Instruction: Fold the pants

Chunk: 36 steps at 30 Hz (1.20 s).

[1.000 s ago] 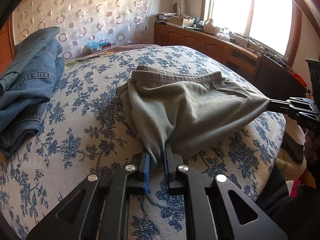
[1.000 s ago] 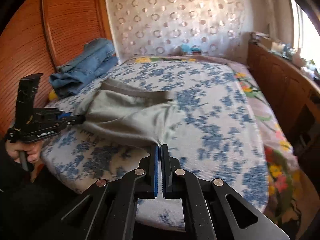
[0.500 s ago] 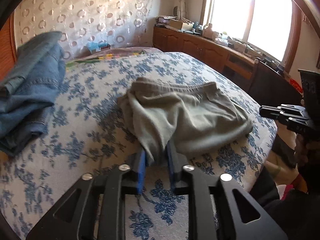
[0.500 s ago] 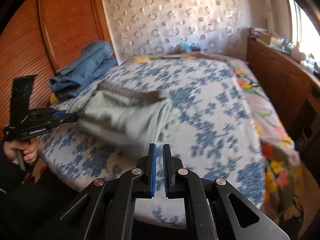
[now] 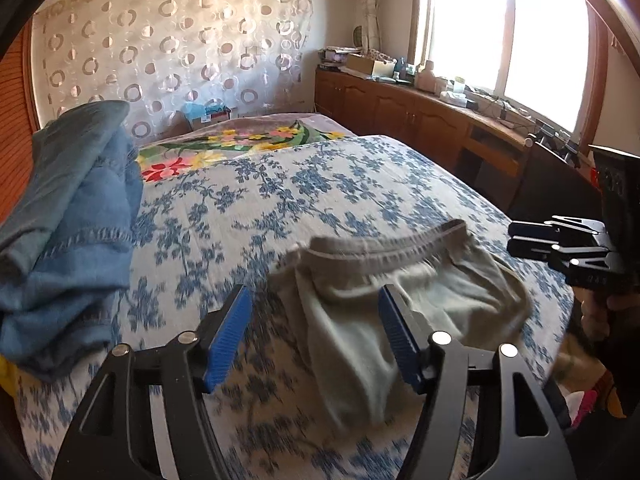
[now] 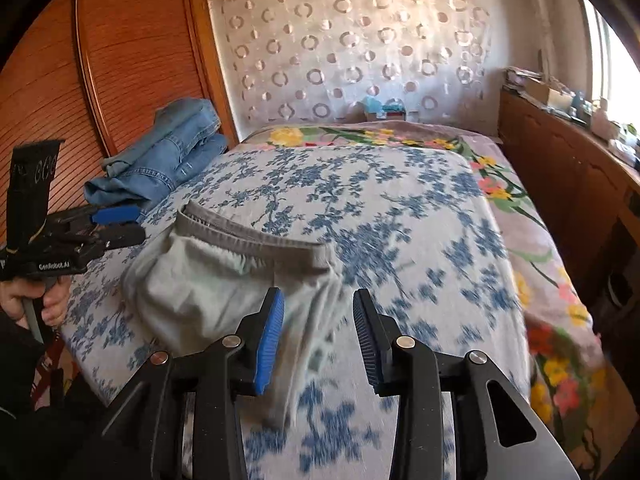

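Note:
Grey-green pants [image 5: 384, 300] lie folded in a loose bundle on the blue-flowered bed cover [image 5: 280, 200], waistband on the far side. They also show in the right wrist view [image 6: 216, 284]. My left gripper [image 5: 314, 322] is open and empty, just in front of the bundle's left part. My right gripper [image 6: 318, 322] is open and empty over the bundle's right edge. Each gripper shows in the other's view: the right one [image 5: 524, 236] at the pants' right end, the left one [image 6: 120, 224] at their left end.
A stack of blue jeans [image 5: 68, 216] lies at the left of the bed, also seen in the right wrist view [image 6: 160, 156]. A wooden cabinet with clutter [image 5: 420, 108] runs under the window. A ribbed wooden wall [image 6: 80, 80] is at the left.
Both grippers were shut on the pants' ends and held them stretched. They have let go and opened wide, and the pants have dropped into a bundle on the bed.

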### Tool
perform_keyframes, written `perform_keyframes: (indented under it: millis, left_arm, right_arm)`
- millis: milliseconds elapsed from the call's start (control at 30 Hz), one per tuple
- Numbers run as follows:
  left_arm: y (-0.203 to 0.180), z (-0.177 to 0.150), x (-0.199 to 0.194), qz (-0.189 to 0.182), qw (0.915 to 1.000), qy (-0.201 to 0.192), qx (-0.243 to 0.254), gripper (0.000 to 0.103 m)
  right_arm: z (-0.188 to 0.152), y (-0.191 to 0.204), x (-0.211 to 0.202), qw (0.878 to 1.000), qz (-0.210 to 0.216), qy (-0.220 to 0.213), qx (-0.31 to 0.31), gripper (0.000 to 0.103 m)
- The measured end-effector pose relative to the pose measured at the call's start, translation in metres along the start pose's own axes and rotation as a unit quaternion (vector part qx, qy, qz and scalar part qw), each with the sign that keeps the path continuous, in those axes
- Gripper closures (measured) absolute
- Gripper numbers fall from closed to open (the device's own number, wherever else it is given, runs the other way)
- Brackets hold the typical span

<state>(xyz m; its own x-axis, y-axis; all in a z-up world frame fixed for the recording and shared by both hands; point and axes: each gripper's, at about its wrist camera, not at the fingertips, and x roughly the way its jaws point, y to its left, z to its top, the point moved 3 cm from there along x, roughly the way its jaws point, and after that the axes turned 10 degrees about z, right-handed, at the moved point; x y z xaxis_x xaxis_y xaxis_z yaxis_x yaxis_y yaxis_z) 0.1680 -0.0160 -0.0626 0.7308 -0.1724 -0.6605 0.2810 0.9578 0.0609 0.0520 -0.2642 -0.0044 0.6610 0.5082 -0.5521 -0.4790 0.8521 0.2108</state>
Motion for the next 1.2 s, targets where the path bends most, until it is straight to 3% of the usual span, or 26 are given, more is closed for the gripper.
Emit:
perform_keyframes:
  millis: [267,400,433,500,633,933,967,1000,1033,1067,1200]
  left_arm:
    - [-0.001,0.009,0.038,-0.021,0.9983,0.039,0.039,0.05]
    - [-0.004,0.014,0.05,-0.044,0.997,0.047,0.044,0.063]
    - [-0.005,0.016,0.054,-0.047,0.9966,0.049,0.046,0.067]
    - [-0.006,0.017,0.058,-0.056,0.9958,0.053,0.049,0.074]
    - [-0.003,0.025,0.061,-0.061,0.9968,0.039,0.035,0.086]
    - [0.001,0.027,0.078,-0.062,0.9961,0.057,0.025,0.085]
    - [0.002,0.028,0.076,-0.061,0.9962,0.057,0.025,0.082]
    - [0.002,0.029,0.075,-0.056,0.9965,0.056,0.026,0.073]
    - [0.003,0.029,0.075,-0.048,0.9968,0.057,0.027,0.057]
    - [0.004,0.03,0.074,-0.037,0.9972,0.059,0.027,0.051]
    - [0.011,0.031,0.066,-0.031,0.9979,0.053,0.019,0.048]
  right_arm:
    - [0.02,-0.014,0.043,0.999,0.003,0.044,-0.011,0.066]
    - [0.028,-0.02,0.054,0.998,0.008,0.059,-0.011,0.066]
    - [0.029,-0.021,0.055,0.998,0.008,0.058,-0.011,0.069]
    - [0.033,-0.021,0.055,0.998,0.023,0.055,-0.013,0.09]
    - [0.034,-0.022,0.054,0.999,0.01,0.033,-0.011,0.097]
    - [0.029,-0.024,0.072,0.998,0.001,0.061,0.008,0.097]
    - [0.029,-0.025,0.071,0.998,0.003,0.062,0.012,0.096]
    - [0.03,-0.025,0.071,0.998,0.003,0.063,0.015,0.095]
    - [0.03,-0.026,0.07,0.998,0.0,0.064,0.019,0.092]
    - [0.03,-0.025,0.068,0.998,-0.004,0.064,0.02,0.09]
    - [0.031,-0.022,0.061,0.998,-0.009,0.063,0.025,0.082]
